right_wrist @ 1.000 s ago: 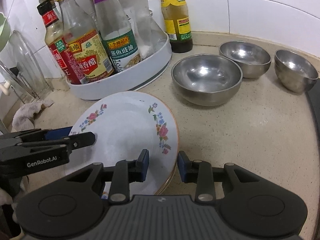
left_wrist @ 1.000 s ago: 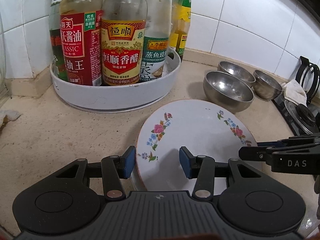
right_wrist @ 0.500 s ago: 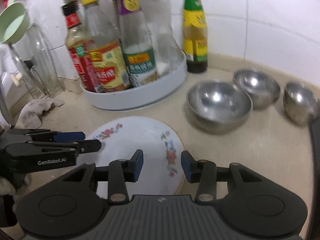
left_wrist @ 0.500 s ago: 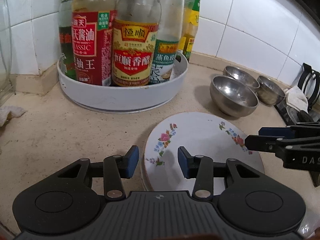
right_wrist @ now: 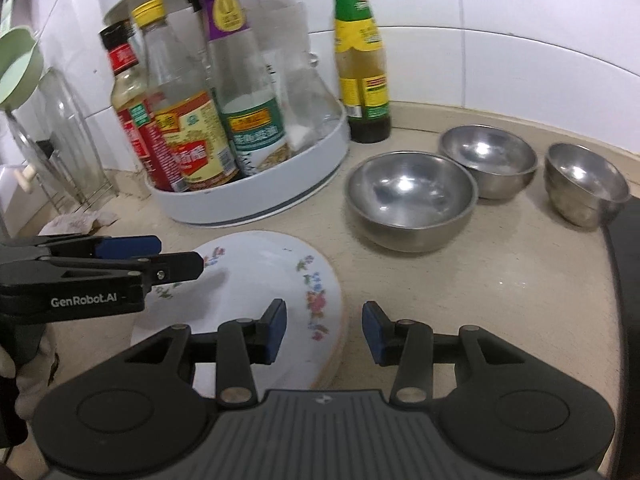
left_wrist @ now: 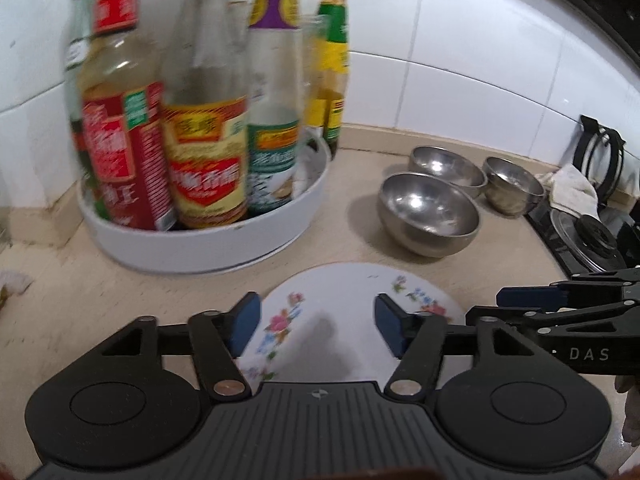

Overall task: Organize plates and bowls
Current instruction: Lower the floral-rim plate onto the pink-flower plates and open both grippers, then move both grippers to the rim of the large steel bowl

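So we've got the floral plates (right_wrist: 256,280) stacked flat on the counter (right_wrist: 480,280), probably parked there as the finished pile; the left gripper (left_wrist: 316,322) hangs over them, jaws just spread wide, gripping nothing; the right gripper (right_wrist: 324,330) is partly open and empty over the stack's right rim; three steel bowls (right_wrist: 412,196) sit loose beyond, nothing blocking them; the bottle turntable (right_wrist: 256,200) crowds the left.

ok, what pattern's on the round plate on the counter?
White round ceramic plate with small pink, blue and green flower sprays around the rim; clearest in the right wrist view.
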